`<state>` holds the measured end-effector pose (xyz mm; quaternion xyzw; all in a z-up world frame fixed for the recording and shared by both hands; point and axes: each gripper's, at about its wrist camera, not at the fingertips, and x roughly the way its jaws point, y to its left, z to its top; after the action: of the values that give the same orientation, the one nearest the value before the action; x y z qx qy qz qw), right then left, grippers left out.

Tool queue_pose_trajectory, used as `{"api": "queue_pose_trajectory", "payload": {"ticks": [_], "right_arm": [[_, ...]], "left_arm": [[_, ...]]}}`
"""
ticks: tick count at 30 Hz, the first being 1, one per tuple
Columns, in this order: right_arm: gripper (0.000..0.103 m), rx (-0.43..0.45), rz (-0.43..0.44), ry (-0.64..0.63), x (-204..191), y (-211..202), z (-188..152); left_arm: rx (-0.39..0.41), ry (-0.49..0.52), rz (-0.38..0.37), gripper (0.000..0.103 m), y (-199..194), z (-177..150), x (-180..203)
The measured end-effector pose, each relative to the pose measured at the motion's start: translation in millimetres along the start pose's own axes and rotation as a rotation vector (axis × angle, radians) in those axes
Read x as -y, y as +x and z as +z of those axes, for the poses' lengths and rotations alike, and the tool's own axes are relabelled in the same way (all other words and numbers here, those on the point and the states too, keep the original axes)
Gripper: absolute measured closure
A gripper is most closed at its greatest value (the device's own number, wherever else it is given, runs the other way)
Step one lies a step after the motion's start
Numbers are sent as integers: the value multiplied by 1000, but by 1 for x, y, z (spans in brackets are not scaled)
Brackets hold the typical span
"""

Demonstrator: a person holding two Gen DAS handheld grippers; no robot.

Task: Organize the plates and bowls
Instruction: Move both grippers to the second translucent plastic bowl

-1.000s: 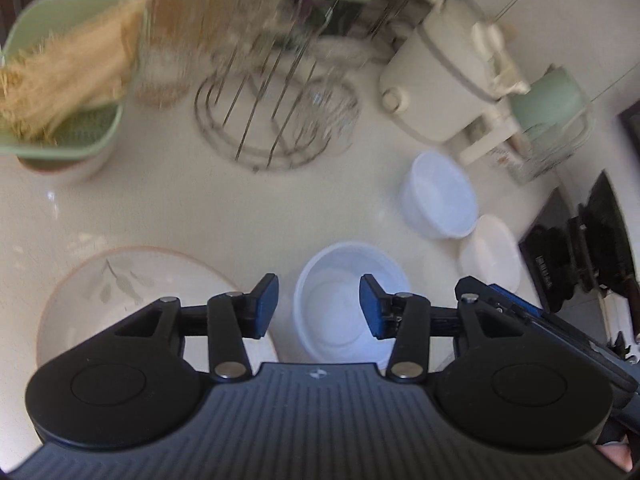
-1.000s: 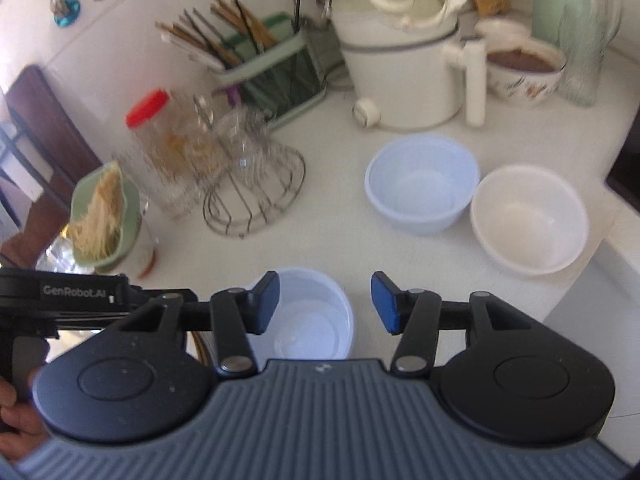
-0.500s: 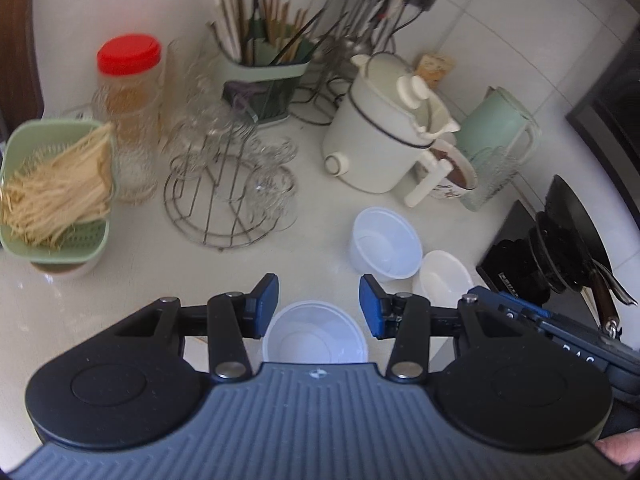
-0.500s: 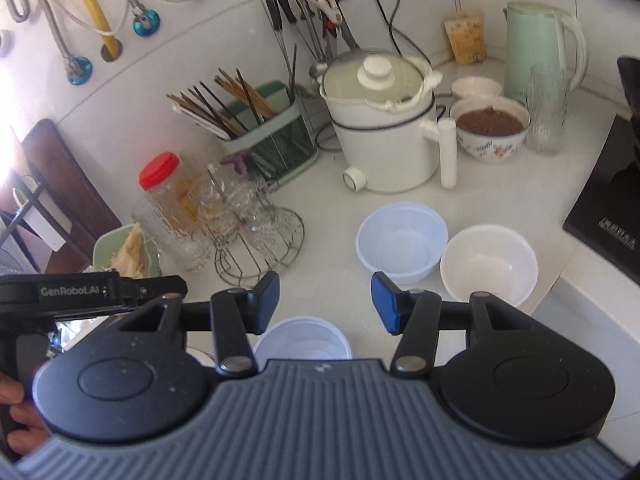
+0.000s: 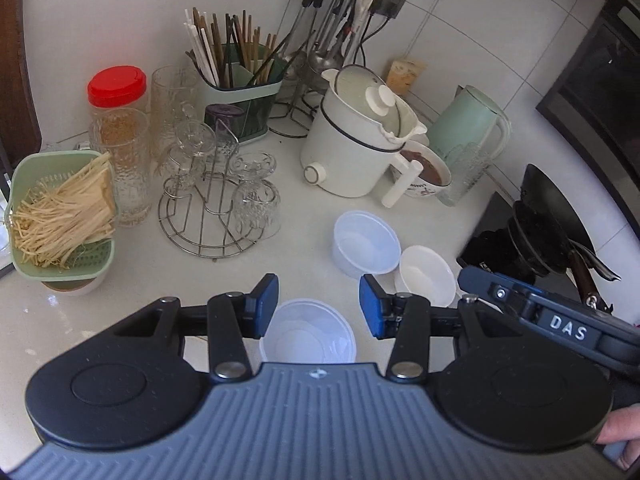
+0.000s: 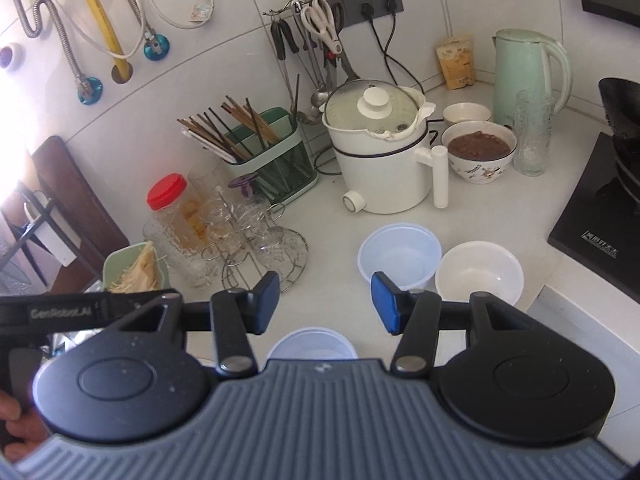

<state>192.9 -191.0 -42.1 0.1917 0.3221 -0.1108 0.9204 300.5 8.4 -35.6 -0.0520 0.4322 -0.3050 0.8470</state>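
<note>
Three empty bowls stand on the white counter. The nearest, a translucent plastic bowl [image 5: 307,336] [image 6: 312,345], lies below and between the fingers of both grippers, untouched. Farther off sit a bluish plastic bowl [image 5: 366,243] [image 6: 399,255] and, touching it on the right, a white bowl [image 5: 425,275] [image 6: 479,271]. My left gripper [image 5: 319,306] hovers open and holds nothing. My right gripper [image 6: 325,303] is likewise open and holds nothing; it also shows at the right edge of the left wrist view. The plate seen earlier is hidden under the left gripper's body.
Behind the bowls stand a white electric pot [image 6: 380,148], a bowl of brown food [image 6: 478,150], a green kettle [image 6: 528,68] and a glass [image 6: 534,136]. At left are a wire glass rack [image 5: 218,196], a red-lidded jar [image 5: 118,120], a green noodle basket [image 5: 60,216] and a chopstick holder [image 5: 240,92]. A black stove [image 6: 600,208] borders the right.
Both grippers have risen away from the counter, so the bowls look smaller and the back wall has come into view. The leaf-patterned plate has slipped out of sight. Jaw openings are unchanged.
</note>
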Motion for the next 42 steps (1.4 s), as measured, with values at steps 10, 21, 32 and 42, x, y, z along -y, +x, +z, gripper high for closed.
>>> {"api": "queue_pose_trajectory", "payload": {"ticks": [10, 21, 32, 42], "right_arm": [[49, 18, -34, -11, 4, -5, 3], [49, -30, -104, 84, 49, 4, 4], [49, -58, -122, 84, 98, 38, 26], [49, -165, -110, 52, 120, 112, 48]], "left_arm": [[13, -16, -21, 52, 5, 0, 2], [-42, 11, -52, 52, 46, 8, 27], [-83, 33, -34, 52, 115, 39, 42], [-154, -8, 1, 52, 187, 50, 27]]}}
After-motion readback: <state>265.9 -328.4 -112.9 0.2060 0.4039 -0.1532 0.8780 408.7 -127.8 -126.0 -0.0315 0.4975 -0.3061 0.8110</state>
